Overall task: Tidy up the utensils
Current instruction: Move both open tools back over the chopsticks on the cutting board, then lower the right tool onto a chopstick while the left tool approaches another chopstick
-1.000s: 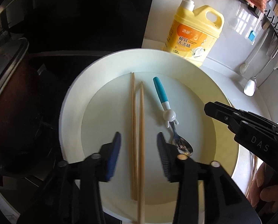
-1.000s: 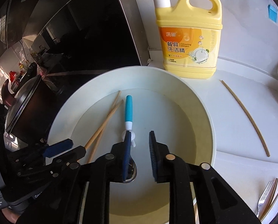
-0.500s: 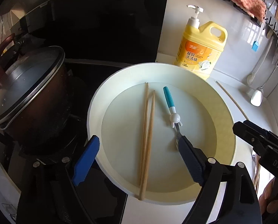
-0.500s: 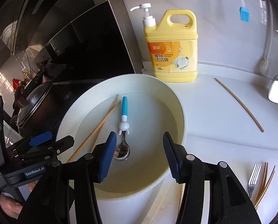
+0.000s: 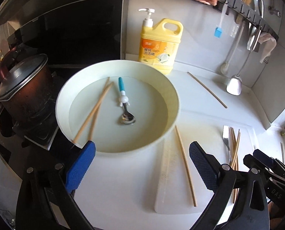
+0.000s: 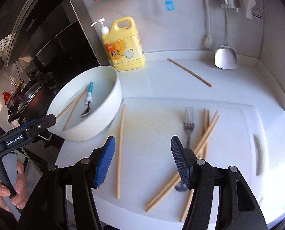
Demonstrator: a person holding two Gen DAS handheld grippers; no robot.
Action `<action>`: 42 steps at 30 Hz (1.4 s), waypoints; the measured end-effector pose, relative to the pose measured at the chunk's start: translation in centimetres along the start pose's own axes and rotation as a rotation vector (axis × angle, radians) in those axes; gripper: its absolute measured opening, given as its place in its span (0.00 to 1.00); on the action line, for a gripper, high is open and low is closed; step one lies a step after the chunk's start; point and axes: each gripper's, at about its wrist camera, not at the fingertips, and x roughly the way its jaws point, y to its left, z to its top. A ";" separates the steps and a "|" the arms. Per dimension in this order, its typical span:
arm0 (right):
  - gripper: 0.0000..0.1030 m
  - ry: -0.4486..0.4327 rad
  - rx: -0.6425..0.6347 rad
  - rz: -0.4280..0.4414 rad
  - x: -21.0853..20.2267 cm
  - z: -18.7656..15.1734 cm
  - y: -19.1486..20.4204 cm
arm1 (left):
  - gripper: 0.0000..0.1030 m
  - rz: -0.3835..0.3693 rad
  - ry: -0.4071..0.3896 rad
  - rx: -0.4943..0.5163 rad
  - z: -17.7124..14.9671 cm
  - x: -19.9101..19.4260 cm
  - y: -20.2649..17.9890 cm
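Both our claws are opening and empty. Left claw (image 5: 141, 164) hovers at the near rim of the white bowl (image 5: 173, 92); spoon (image 5: 124, 103) and two chopsticks (image 5: 95, 109) lie inside. Right claw (image 6: 142, 161) is over the cutting board (image 6: 238, 118): loose chopstick (image 6: 121, 143) just left, fork (image 6: 188, 122) and chopstick pile (image 6: 207, 132) right. Detergent jug (image 6: 123, 46) and pot (image 5: 21, 94) stand beyond on the tabletop.

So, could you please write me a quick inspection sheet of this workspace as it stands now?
Surface: white counter, white cutting board.
Job's things: two chopsticks and blue-handled spoon in white basin; fork and chopstick pile on board; single chopstick; stray chopstick on counter.
Clutter: yellow detergent bottle.
Grippers: left gripper, right gripper both opening, empty.
Cables: nothing seen.
Surroundings: lidded pot, hanging ladle.
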 end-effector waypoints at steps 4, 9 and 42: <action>0.58 -0.011 0.034 -0.036 -2.4 -2.3 -4.3 | 0.94 -0.004 0.012 0.021 -2.2 -0.9 -3.7; 0.58 -0.007 0.072 -0.072 -3.9 -4.5 -8.1 | 0.94 0.001 0.025 0.058 -4.7 -1.2 -7.2; 0.58 -0.049 0.014 -0.277 5.1 -6.0 -9.4 | 0.94 0.013 -0.018 0.103 -8.3 8.8 -9.2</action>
